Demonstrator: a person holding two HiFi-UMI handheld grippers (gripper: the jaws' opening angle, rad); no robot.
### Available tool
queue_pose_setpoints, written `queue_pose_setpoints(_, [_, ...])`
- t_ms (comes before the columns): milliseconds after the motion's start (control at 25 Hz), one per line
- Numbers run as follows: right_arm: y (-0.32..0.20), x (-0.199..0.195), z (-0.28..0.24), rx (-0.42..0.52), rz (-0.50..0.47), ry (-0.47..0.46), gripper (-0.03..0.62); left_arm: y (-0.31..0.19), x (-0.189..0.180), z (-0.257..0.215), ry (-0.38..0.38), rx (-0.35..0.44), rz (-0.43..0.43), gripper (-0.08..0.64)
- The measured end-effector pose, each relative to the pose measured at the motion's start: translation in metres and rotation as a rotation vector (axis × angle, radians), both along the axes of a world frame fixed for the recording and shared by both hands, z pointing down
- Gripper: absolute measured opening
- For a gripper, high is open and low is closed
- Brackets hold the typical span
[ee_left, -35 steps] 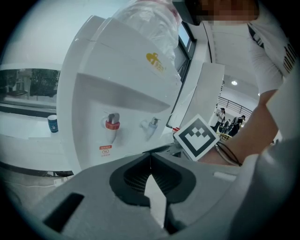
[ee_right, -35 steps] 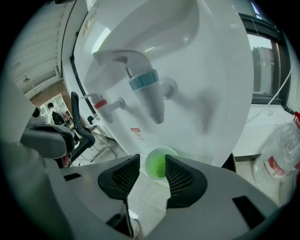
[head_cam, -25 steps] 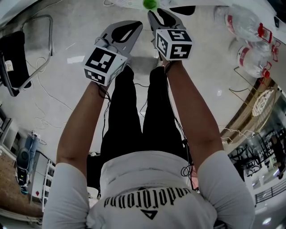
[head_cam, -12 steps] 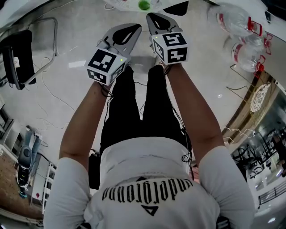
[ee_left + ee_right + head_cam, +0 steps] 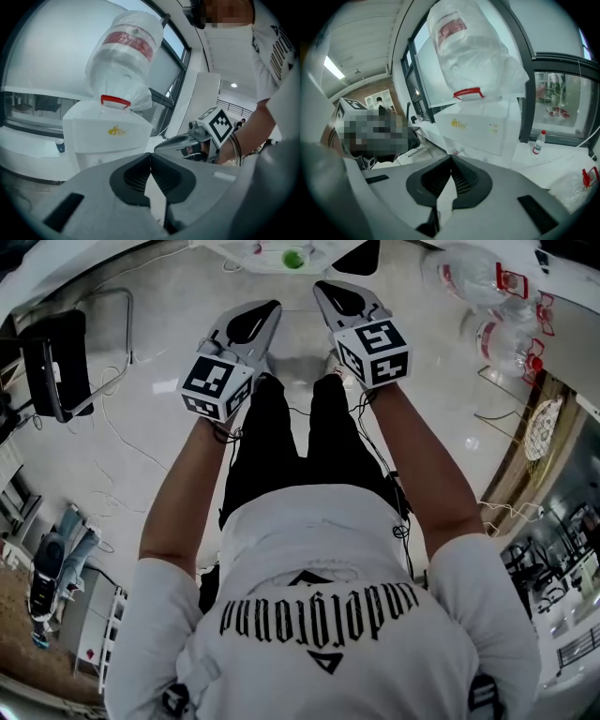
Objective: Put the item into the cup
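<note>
A small green item lies on the white table at the top edge of the head view. I cannot make out a cup. My right gripper points toward the table, short of the green item. Its jaws are closing fully together, pads meeting, with nothing between them. My left gripper is beside it, shut and empty, tips touching. The right gripper with its marker cube shows in the left gripper view.
A white water dispenser with a plastic-wrapped jug stands ahead of both grippers. Spare wrapped jugs lie at the right on the floor. A black chair stands at the left. A small bottle sits on a ledge.
The right jaws have gone from open to shut with nothing in them. Both grippers have drawn back from the table, and the green item now lies clear of the right gripper's tip.
</note>
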State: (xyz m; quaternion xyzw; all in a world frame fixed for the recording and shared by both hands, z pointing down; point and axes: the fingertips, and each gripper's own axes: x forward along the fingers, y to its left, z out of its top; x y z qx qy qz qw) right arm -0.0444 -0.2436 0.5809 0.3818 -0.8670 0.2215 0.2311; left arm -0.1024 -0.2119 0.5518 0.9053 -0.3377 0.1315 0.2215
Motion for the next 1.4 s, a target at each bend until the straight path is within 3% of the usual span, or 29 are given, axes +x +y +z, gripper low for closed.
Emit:
queue_pose_setpoints(320, [0.009, 0.009, -0.084, 0.081, -0.056, -0.008, 0.015, 0.005, -0.007, -0.071, -0.031, 0.077, 0.029, 0.015])
queue_pose_setpoints(480, [0.017, 0.022, -0.12, 0.104, -0.059, -0.016, 0.015, 0.012, -0.014, -0.116, -0.084, 0.163, 0.057, 0.015])
queue_pose_setpoints(680, [0.032, 0.031, -0.155, 0.128, -0.093, -0.016, 0.015, 0.023, -0.011, -0.167, -0.045, 0.201, 0.029, 0.015])
queue_pose_setpoints(1200, [0.052, 0.05, -0.254, 0.254, -0.108, -0.084, 0.015, 0.032, 0.005, -0.235, 0.047, 0.228, 0.009, 0.015])
queue_pose_setpoints(1400, [0.066, 0.051, -0.3, 0.36, -0.147, -0.133, 0.015, 0.033, 0.002, -0.264, 0.049, 0.278, -0.017, 0.015])
